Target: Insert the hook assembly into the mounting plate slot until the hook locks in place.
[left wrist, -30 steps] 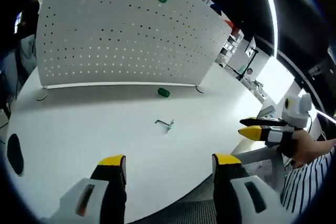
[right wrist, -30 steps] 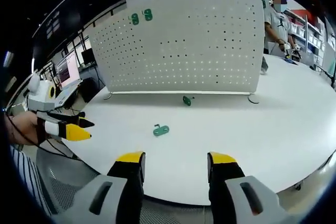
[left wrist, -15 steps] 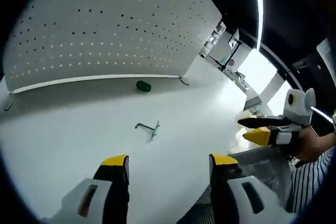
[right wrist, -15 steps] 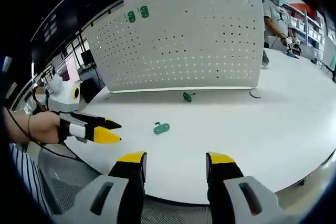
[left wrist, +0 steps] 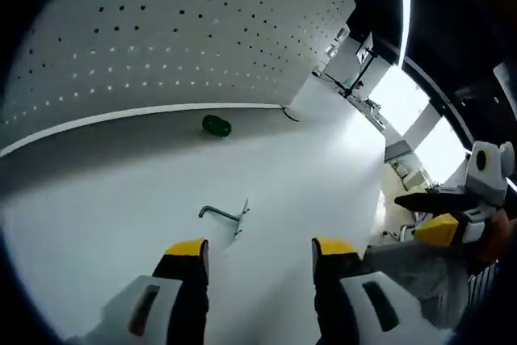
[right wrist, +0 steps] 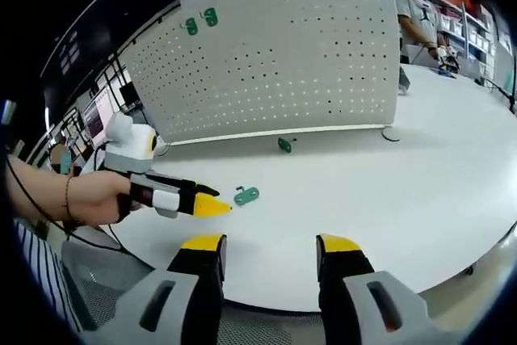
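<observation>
A small bent metal hook [left wrist: 224,216] lies on the white table [left wrist: 97,224], just ahead of my left gripper [left wrist: 260,248], whose jaws stand open and hold nothing. In the right gripper view a hand holds the left gripper [right wrist: 212,208] low over the table, its yellow tip just left of a small green piece [right wrist: 246,195]. A second green piece [right wrist: 284,145] [left wrist: 216,125] lies near the foot of the white pegboard [right wrist: 283,62]. My right gripper [right wrist: 271,243] is open at the table's near edge and appears as the right gripper [left wrist: 440,228] at the right of the left gripper view.
Two green pieces [right wrist: 200,22] hang high on the pegboard's left side. The pegboard [left wrist: 161,30] stands upright across the back of the table. A person [right wrist: 420,14] stands behind the table at the far right. Desks and screens [right wrist: 101,107] are at the left.
The left gripper has moved forward over the table, closer to the hook; in the right gripper view it has advanced rightwards up to the green piece. The right gripper has hardly shifted.
</observation>
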Demonstrator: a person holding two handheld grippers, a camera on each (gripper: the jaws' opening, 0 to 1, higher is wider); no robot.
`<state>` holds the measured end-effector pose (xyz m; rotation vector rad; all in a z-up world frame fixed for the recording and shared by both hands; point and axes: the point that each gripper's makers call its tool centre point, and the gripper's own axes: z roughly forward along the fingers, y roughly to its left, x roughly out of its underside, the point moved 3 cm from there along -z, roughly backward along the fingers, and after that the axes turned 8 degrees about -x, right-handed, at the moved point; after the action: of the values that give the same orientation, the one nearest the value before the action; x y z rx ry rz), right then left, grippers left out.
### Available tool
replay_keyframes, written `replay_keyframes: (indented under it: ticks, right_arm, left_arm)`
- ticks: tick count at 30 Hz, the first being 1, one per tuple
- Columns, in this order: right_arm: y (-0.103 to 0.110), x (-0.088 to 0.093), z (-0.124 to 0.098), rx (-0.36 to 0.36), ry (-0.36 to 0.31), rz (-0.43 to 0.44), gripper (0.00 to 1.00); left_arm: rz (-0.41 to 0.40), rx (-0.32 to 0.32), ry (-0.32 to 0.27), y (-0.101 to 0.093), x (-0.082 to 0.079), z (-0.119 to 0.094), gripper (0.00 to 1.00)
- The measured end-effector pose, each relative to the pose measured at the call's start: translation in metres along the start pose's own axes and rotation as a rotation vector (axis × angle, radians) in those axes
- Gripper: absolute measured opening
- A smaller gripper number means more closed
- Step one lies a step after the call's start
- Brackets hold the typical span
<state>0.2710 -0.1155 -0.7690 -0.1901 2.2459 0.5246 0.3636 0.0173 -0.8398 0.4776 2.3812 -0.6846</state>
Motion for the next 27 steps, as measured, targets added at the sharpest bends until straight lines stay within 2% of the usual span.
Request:
replay_keyframes:
  ticks: [7, 14, 19, 24, 27]
  right_arm:
    - [-0.002, 0.0, 0.001, -0.004, 0.005, 0.019, 0.41]
    - [-0.002, 0.001, 0.001, -0.005, 0.003, 0.022, 0.41]
    - [0.0, 0.002, 0.003, -0.013, 0.014, 0.007, 0.41]
    - [-0.003, 0.002, 0.002, -0.009, 0.011, 0.025, 0.4]
    - [-0.003, 0.002, 0.003, -0.008, 0.012, 0.028, 0.4]
  left_arm:
    - [0.028, 0.008, 0.012, -0.001, -0.003, 0.011, 0.46]
    - [0.046, -0.019, 0.04, 0.007, 0.0, 0.022, 0.42]
    - [0.07, -0.03, 0.05, 0.006, 0.002, 0.028, 0.33]
    - [0.02, -0.034, 0.074, 0.008, 0.003, 0.033, 0.24]
    - [0.033, -0.044, 0.083, 0.009, 0.003, 0.035, 0.18]
